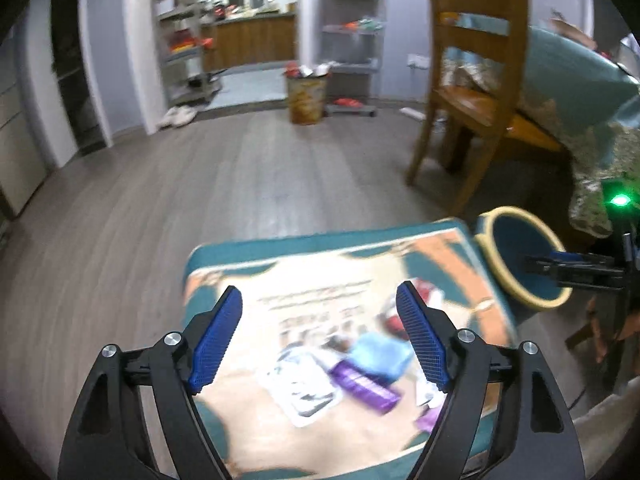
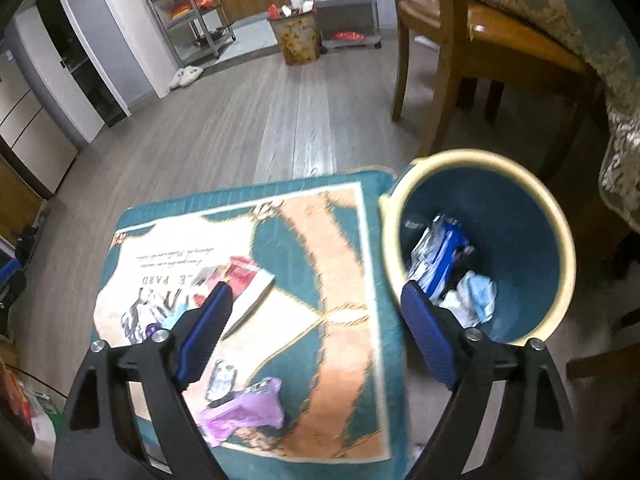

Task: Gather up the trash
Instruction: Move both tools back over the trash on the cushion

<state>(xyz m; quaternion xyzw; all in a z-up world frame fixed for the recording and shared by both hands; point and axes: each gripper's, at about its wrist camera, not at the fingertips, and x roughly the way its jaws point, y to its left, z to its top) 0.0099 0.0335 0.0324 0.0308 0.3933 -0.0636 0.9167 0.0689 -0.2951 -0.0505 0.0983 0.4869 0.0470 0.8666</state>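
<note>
Trash lies on a teal and cream cushioned stool top (image 1: 256, 256) (image 2: 304, 200). In the left wrist view I see a purple wrapper (image 1: 364, 386), a blue piece (image 1: 380, 354), a white printed wrapper (image 1: 304, 384) and a red piece (image 1: 394, 322). My left gripper (image 1: 320, 336) is open above them, empty. In the right wrist view a red and white packet (image 2: 244, 276), a lilac wrapper (image 2: 244, 412) and a small foil packet (image 2: 222, 378) lie on the stool. My right gripper (image 2: 316, 332) is open and empty, between the stool and a blue bin (image 2: 520, 216) that holds wrappers (image 2: 448, 264).
A wooden chair (image 1: 472, 80) (image 2: 452, 40) and a cloth-covered table (image 1: 580, 92) stand to the right. A patterned waste bin (image 1: 306, 96) (image 2: 298, 38) and metal shelving (image 1: 184, 36) stand at the far wall. Slippers (image 1: 178, 116) lie on the wood floor.
</note>
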